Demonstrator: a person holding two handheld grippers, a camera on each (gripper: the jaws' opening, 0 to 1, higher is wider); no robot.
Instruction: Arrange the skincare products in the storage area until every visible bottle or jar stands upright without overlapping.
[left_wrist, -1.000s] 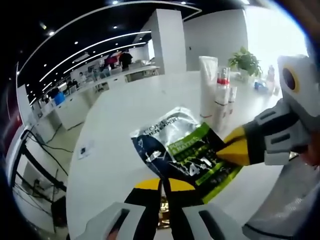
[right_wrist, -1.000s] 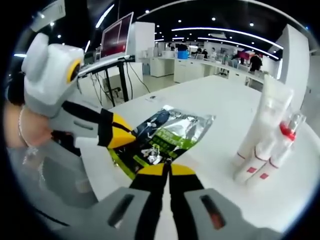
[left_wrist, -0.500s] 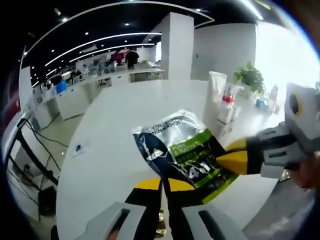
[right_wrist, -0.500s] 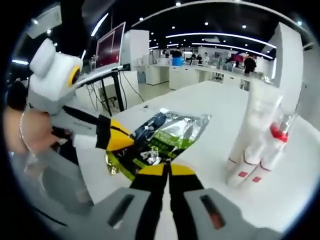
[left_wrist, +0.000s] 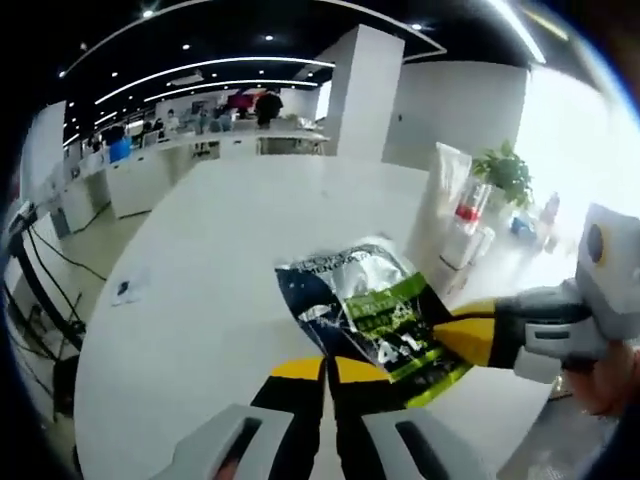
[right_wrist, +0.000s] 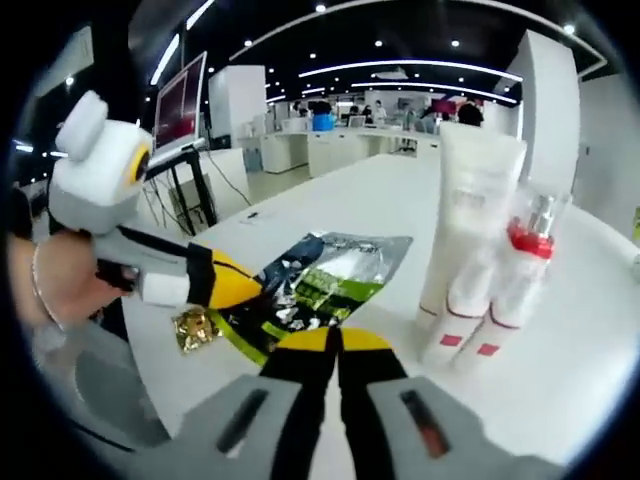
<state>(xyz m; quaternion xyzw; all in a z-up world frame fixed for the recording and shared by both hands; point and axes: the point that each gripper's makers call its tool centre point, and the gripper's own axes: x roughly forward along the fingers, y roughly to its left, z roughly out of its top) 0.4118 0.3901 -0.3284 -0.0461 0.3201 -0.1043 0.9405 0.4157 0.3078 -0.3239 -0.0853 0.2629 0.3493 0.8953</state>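
A flat foil pouch (left_wrist: 365, 305), silver, dark blue and green, hangs just above the white table (left_wrist: 220, 260), held from two sides. My left gripper (left_wrist: 325, 368) is shut on its near edge. From the right, my right gripper (left_wrist: 455, 335) pinches its green corner. In the right gripper view the same pouch (right_wrist: 315, 280) sits between my right gripper (right_wrist: 337, 340), shut on it, and my left gripper (right_wrist: 245, 290), coming in from the left. A tall white tube (right_wrist: 475, 210) and a red-capped bottle (right_wrist: 525, 260) stand upright together beside the pouch, with smaller tubes at their feet.
A small gold wrapper (right_wrist: 193, 326) lies under the left gripper's tip. A potted plant (left_wrist: 508, 172) stands beyond the bottles near the table's far edge. A monitor on a stand (right_wrist: 180, 100) and office desks lie past the table (right_wrist: 560, 380).
Both grippers keep their hold on the pouch. The hands have shifted, so the tube and bottle group looks larger and nearer in the right gripper view, where the gold wrapper has come into sight.
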